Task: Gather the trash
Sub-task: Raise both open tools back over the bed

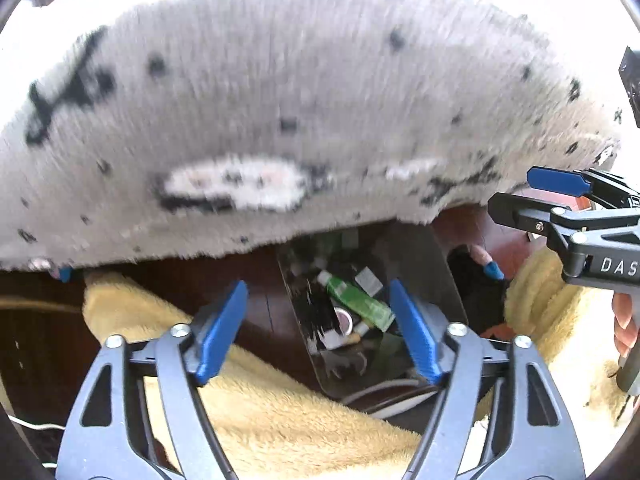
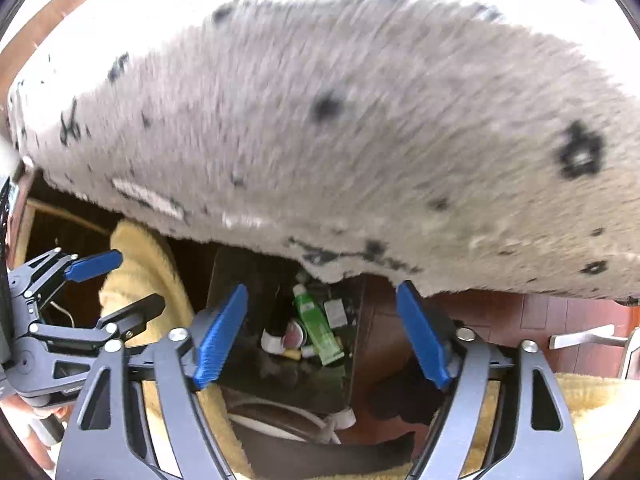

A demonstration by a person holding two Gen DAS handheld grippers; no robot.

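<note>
Bin (image 1: 440,264), dark, on the wood floor under the grey rug's (image 1: 280,100) front edge, between yellow towels (image 1: 260,408); holds green tube (image 1: 358,300), small pots and scraps. Tube's long axis runs cap-first toward the rug, tail toward the cameras. Left gripper (image 1: 320,332) and right gripper (image 2: 324,336): both spread wide, holding nothing; risk: the overhanging rug may snag a finger, or a glancing pinch may roll the tube deeper.

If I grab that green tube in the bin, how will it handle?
The green plastic tube looks soft, so it would likely squash and bend. It seems light, and its glossy skin may slip. It lies slanted on other trash in the dark bin.
</note>
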